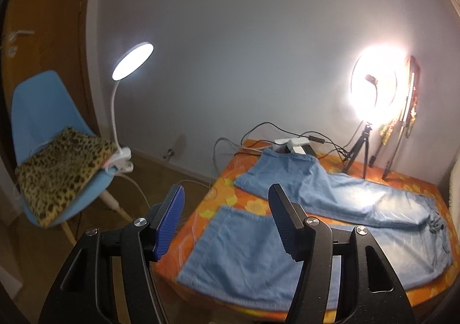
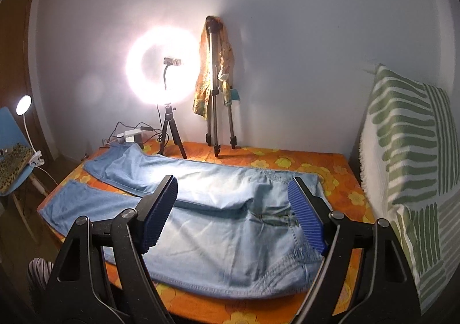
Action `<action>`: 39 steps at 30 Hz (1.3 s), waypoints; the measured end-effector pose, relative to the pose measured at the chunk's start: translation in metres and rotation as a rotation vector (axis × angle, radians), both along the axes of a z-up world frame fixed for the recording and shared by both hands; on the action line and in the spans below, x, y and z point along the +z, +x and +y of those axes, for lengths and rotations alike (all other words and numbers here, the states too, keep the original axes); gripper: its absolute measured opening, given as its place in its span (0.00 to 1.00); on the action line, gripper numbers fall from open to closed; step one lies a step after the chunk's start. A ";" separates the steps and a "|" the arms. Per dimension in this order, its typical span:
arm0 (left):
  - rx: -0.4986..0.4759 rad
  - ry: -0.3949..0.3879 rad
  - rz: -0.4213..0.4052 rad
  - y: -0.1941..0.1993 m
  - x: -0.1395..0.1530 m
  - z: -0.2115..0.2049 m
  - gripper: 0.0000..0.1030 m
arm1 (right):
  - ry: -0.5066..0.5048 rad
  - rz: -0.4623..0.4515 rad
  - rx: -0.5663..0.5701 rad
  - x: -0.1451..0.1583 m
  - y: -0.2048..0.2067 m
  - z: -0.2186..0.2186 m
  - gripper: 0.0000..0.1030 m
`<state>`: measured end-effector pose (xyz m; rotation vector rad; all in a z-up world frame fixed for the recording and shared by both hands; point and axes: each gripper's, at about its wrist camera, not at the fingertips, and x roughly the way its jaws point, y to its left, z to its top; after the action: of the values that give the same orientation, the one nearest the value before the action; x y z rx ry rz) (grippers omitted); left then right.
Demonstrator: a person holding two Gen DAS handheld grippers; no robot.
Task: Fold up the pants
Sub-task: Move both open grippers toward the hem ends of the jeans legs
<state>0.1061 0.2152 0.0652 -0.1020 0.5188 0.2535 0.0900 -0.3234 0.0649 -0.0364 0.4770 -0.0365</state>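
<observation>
Light blue jeans (image 2: 212,209) lie flat and spread on a table with an orange flowered cloth (image 2: 339,177). The waist is at the right and the two legs splay apart toward the left. In the left wrist view the jeans (image 1: 345,194) show both leg ends, the near hem close below. My left gripper (image 1: 225,223) is open and empty, held above the near leg's hem. My right gripper (image 2: 233,214) is open and empty, held above the seat and waist of the jeans.
A lit ring light on a small tripod (image 2: 162,71) and a taller tripod (image 2: 218,88) stand at the table's back. A power strip with cables (image 2: 130,134) lies at the back left. A blue chair with a clip lamp (image 1: 51,134) stands left. A green striped cushion (image 2: 411,157) is at right.
</observation>
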 end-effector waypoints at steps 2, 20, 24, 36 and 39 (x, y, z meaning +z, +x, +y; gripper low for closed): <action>0.004 0.011 0.013 0.018 0.007 0.005 0.59 | -0.017 0.017 0.009 0.004 0.028 0.002 0.80; -0.079 -0.070 0.144 0.233 -0.009 0.016 0.59 | -0.045 0.135 0.144 -0.038 0.268 0.027 0.80; -0.128 -0.106 0.222 0.288 -0.063 0.003 0.59 | -0.077 0.213 0.163 -0.087 0.313 0.029 0.80; -0.113 -0.330 0.372 0.411 -0.175 -0.006 0.61 | -0.072 0.407 0.280 -0.198 0.412 0.025 0.80; -0.073 -0.361 0.393 0.434 -0.191 -0.010 0.62 | -0.067 0.434 0.307 -0.212 0.428 0.029 0.80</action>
<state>0.5396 0.2048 -0.1258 -0.3885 0.9550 0.1047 0.5181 -0.2948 -0.1475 -0.1852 0.8989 0.2623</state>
